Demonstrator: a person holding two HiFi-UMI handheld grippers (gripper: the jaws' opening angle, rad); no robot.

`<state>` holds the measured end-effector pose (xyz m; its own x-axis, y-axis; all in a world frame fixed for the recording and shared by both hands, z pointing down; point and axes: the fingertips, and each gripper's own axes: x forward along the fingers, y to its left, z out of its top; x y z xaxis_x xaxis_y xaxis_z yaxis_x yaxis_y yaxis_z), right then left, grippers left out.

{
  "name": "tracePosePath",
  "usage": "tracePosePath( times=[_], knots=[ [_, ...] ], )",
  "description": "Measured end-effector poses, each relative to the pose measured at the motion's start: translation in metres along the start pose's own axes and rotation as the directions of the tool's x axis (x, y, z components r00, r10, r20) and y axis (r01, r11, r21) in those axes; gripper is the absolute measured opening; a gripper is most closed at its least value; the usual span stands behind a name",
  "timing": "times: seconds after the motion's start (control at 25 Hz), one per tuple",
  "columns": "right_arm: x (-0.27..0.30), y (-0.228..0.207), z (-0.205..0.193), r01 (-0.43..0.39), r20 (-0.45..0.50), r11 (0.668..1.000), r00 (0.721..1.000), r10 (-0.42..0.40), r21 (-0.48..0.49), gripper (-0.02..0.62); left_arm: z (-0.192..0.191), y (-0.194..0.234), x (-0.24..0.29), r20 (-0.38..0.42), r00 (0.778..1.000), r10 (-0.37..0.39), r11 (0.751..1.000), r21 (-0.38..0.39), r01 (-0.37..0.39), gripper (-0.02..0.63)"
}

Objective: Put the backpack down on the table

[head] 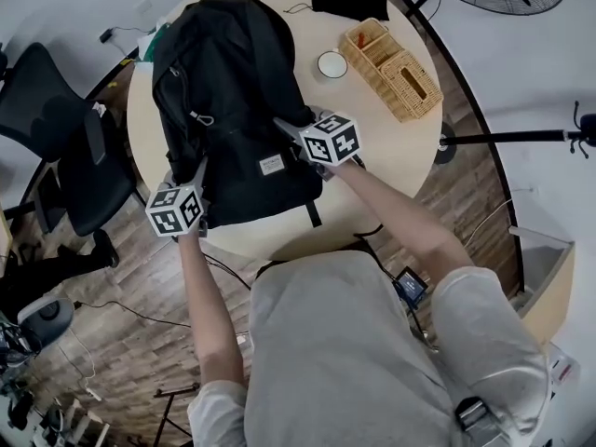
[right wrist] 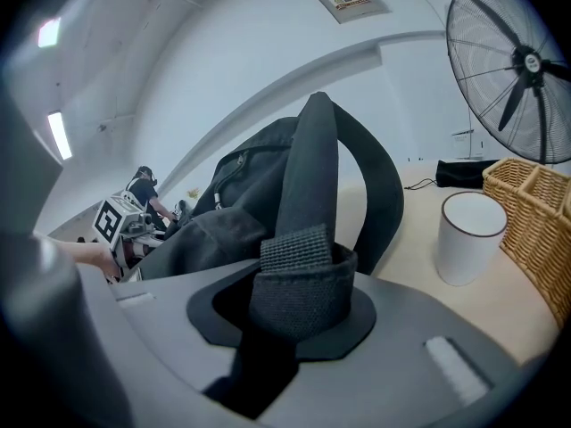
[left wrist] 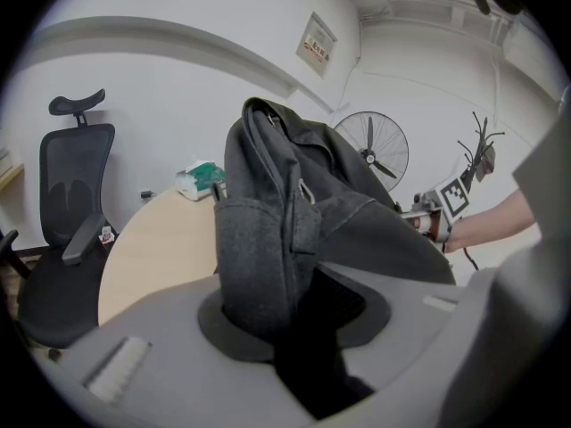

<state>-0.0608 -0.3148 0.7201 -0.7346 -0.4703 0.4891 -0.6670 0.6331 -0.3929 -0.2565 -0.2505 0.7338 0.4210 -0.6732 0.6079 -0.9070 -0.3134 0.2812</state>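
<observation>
Soft and floppy, likely light, the backpack (head: 228, 91) lies on the desk (head: 400, 147). The left hand-held gripper (head: 199, 171) pinches a fold of its fabric, the right hand-held gripper (head: 287, 125) its webbed strap (right wrist: 299, 257), the sturdier hold

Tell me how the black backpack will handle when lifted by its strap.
Probably floppy: the backpack lies slumped and creased on the table. Its shoulder strap bends in a loop, so it likely pulls taut before anything lifts.
</observation>
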Motion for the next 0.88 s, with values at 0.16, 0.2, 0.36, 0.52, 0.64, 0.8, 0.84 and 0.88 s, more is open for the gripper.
tracePosePath(
  times=[0.16,0.2,0.36,0.52,0.64,0.8,0.84,0.88],
  knots=[
    [0.002,-0.004,-0.001,0.009,-0.013,1.0,1.0,-0.009,0.009,0.088,0.001,0.001,0.005,-0.02,1.0,-0.005,1.0,-0.013,0.004,0.175],
    [0.003,-0.005,-0.001,0.012,-0.016,1.0,1.0,-0.012,0.012,0.089,0.001,0.001,0.006,-0.026,1.0,-0.004,1.0,-0.015,0.003,0.176],
    [0.004,-0.011,-0.005,0.029,-0.032,0.999,0.999,-0.028,0.029,0.089,0.001,0.002,0.012,-0.057,0.998,0.0,1.0,-0.019,-0.002,0.186],
    [0.007,-0.019,-0.01,0.049,-0.054,0.997,0.997,-0.046,0.059,0.089,0.0,0.005,0.02,-0.098,0.995,0.006,1.0,-0.024,-0.008,0.196],
    [0.012,-0.025,-0.011,0.07,-0.072,0.994,0.995,-0.065,0.081,0.089,0.002,0.01,0.025,-0.126,0.992,0.003,0.999,-0.032,-0.007,0.204],
    [0.019,-0.031,-0.014,0.073,-0.099,0.99,0.993,-0.061,0.118,0.089,0.002,0.015,0.03,-0.157,0.988,0.008,0.999,-0.048,-0.016,0.209],
    [0.02,-0.033,-0.015,0.076,-0.107,0.989,0.992,-0.062,0.128,0.089,0.002,0.015,0.032,-0.166,0.986,0.006,0.998,-0.053,-0.015,0.209],
    [0.02,-0.036,-0.016,0.079,-0.114,0.987,0.991,-0.064,0.137,0.089,0.002,0.015,0.034,-0.176,0.984,0.004,0.998,-0.057,-0.014,0.209]
  ],
)
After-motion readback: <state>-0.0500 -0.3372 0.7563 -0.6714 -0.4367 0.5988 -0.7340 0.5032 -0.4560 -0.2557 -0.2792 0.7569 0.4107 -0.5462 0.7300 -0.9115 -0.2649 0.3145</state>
